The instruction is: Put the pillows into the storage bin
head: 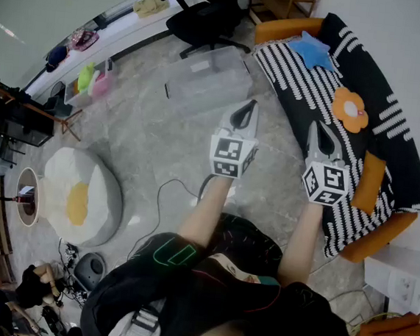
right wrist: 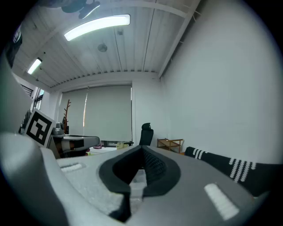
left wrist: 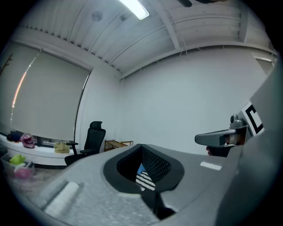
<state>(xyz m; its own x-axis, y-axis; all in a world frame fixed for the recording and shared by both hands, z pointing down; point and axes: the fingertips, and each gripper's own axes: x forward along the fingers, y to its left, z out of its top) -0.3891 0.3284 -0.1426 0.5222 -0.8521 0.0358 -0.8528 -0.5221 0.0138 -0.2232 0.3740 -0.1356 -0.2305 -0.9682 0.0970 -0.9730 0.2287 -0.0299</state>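
You hold both grippers out level in front of you, side by side and apart, and each has its jaws clenched on nothing. In the head view your left gripper [head: 248, 107] points toward 12 o'clock, with the clear storage bin [head: 204, 78] on the floor just beyond its tip at about 11 o'clock, lid off. Your right gripper [head: 319, 128] reaches over the edge of the sofa [head: 292, 83] with the black-and-white striped cover, which runs from 1 o'clock round to 4 o'clock. The pillows lie on that sofa: a blue star pillow [head: 310, 51] at 12 o'clock from the right gripper, an orange flower pillow [head: 350, 108] near its tip at 1 o'clock, and a plain orange pillow [head: 370, 183] at 4 o'clock. A black office chair [head: 208, 16] stands beyond the bin at 12 o'clock. A fried-egg cushion [head: 82, 195] sits on the floor at your 9 o'clock.
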